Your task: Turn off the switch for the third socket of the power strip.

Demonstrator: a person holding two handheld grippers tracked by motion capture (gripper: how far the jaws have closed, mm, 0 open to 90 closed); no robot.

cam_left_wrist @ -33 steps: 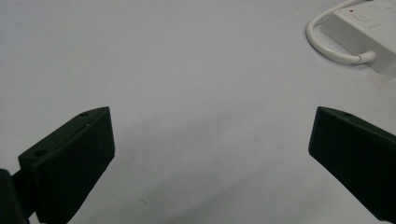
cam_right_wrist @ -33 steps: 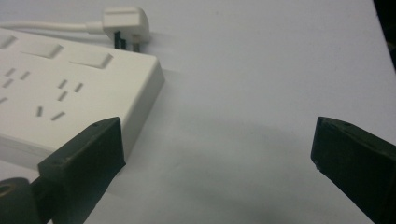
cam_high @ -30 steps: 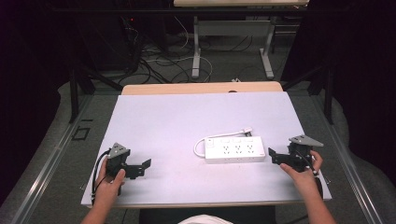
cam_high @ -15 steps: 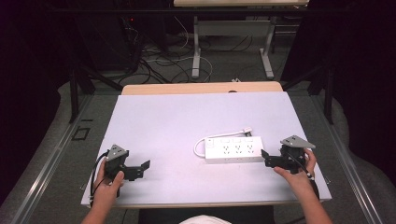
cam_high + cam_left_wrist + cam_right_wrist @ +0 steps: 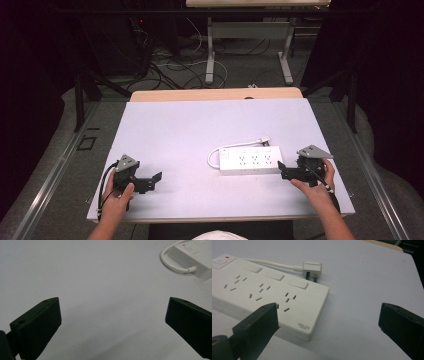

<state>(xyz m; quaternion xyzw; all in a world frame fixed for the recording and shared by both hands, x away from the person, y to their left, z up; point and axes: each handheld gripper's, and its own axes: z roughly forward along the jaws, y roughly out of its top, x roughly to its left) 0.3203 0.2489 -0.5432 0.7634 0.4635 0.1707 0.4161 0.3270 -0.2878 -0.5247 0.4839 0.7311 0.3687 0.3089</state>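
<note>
Two splayed grippers, right gripper (image 5: 281, 170) beside power strip (image 5: 251, 160), bare table (image 5: 200, 130) leftward

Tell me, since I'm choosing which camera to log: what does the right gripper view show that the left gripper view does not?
The right gripper view alone shows the strip's socket holes, three rocker switches, the plug lying behind the strip, and a small brand mark on its near end. The left gripper view alone shows the cord's loop curving off the strip's end. Both share the white table, the strip's power button end, and an open claw, nothing between the jaws.
</note>
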